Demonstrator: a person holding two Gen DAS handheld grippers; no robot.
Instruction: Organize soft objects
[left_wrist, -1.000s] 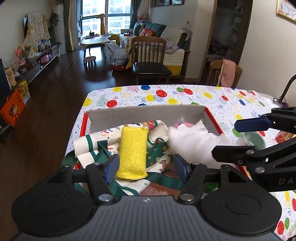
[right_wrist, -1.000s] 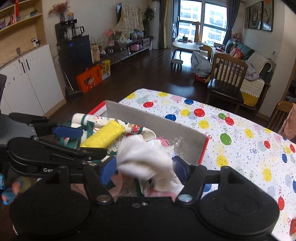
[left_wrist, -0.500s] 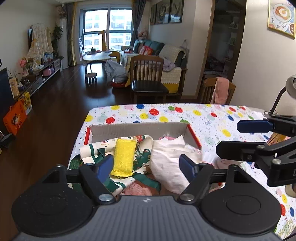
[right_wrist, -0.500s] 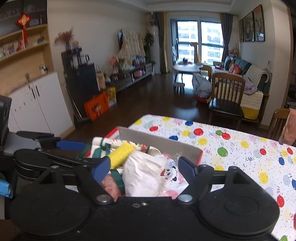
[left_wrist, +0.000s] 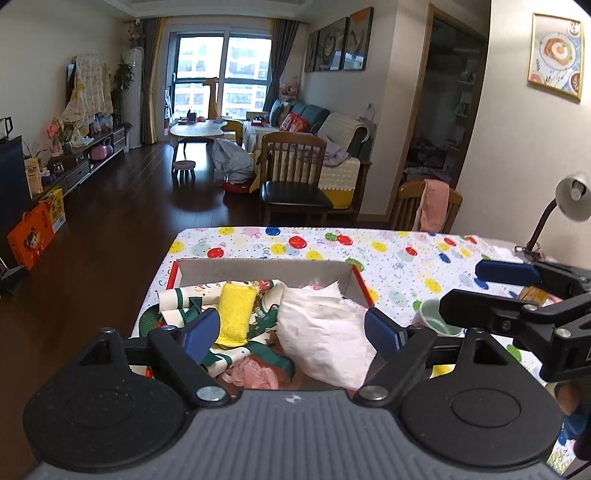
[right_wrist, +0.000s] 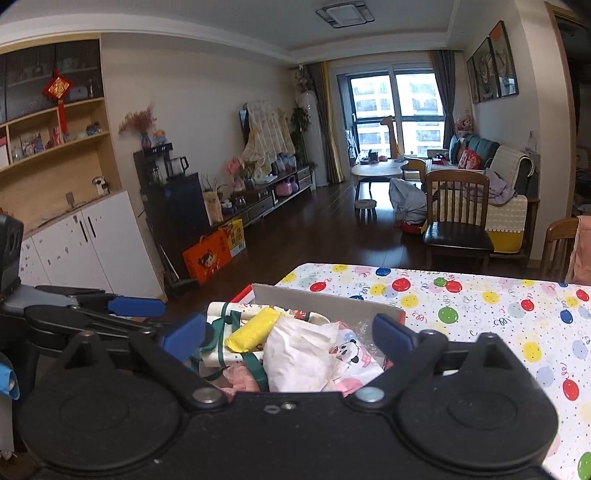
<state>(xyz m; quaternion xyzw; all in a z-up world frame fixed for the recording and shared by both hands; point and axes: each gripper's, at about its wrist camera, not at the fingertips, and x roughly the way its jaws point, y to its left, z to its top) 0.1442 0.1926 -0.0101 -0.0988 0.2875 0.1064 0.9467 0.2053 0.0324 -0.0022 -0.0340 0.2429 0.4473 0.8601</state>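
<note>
worktop: covered with a balloon-print cloth; my box sits at its near left corner.
box: grey cardboard with red edges, open on top, my landmark for all below. the soft things are piled inside it.
patterned cloth: white and green, crumpled across the left half of the box, spilling over its left rim.
white cloth: bunched in the right half of the box, just beside the patterned cloth, leaning on the right wall.
panda cloth: pale pink with a panda print, in the box's right part, touching the white cloth.
yellow sponge: lies on top of the patterned cloth, left of the white cloth, its long side running toward the box's far wall.
pink cloth: at the box's near edge, partly under the other cloths.
green cup: on the worktop just outside the box's right wall.
left tool: my fingers stand wide apart, holding nothing, hovering above the near side of the box.
right tool: spread wide too, nothing between its pads, above the box's near side, to the right of my left tool.
</note>
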